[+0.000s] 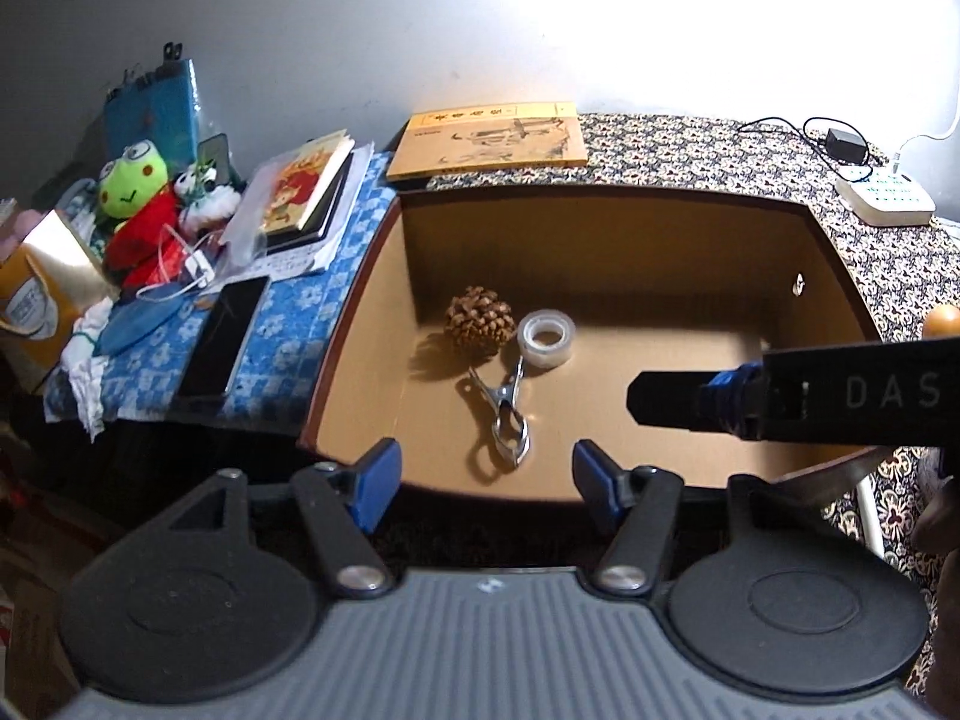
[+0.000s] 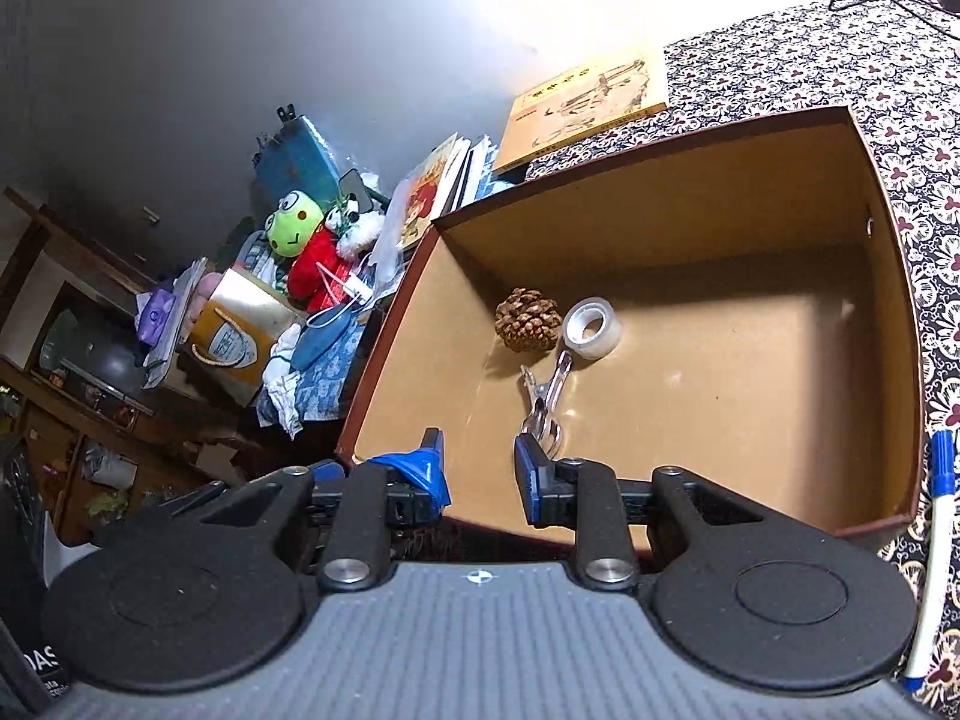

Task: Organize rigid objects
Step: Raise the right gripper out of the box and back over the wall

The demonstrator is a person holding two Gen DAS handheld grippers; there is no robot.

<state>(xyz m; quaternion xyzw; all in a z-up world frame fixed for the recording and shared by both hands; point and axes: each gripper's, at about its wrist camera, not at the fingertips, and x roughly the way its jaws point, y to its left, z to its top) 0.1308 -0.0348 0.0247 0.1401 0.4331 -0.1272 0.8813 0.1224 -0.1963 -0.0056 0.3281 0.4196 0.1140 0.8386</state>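
Inside a box (image 1: 366,324), a pinecone (image 1: 480,321), tape roll (image 1: 546,339) and metal clip (image 1: 507,414) are clustered, touching; both grippers (image 1: 483,480) (image 2: 477,468) are held open and empty, and the clip, likely light, stiff and slippery, is best pinched across its handles.

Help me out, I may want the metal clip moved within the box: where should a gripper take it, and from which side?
Probably from straight above, closing across the narrow middle of the metal clip, near its pivot. It lies flat on the floor of the box, long axis running from the looped handles toward the tape roll, so jaws set crosswise to that axis should span it. The pine cone sits close by.
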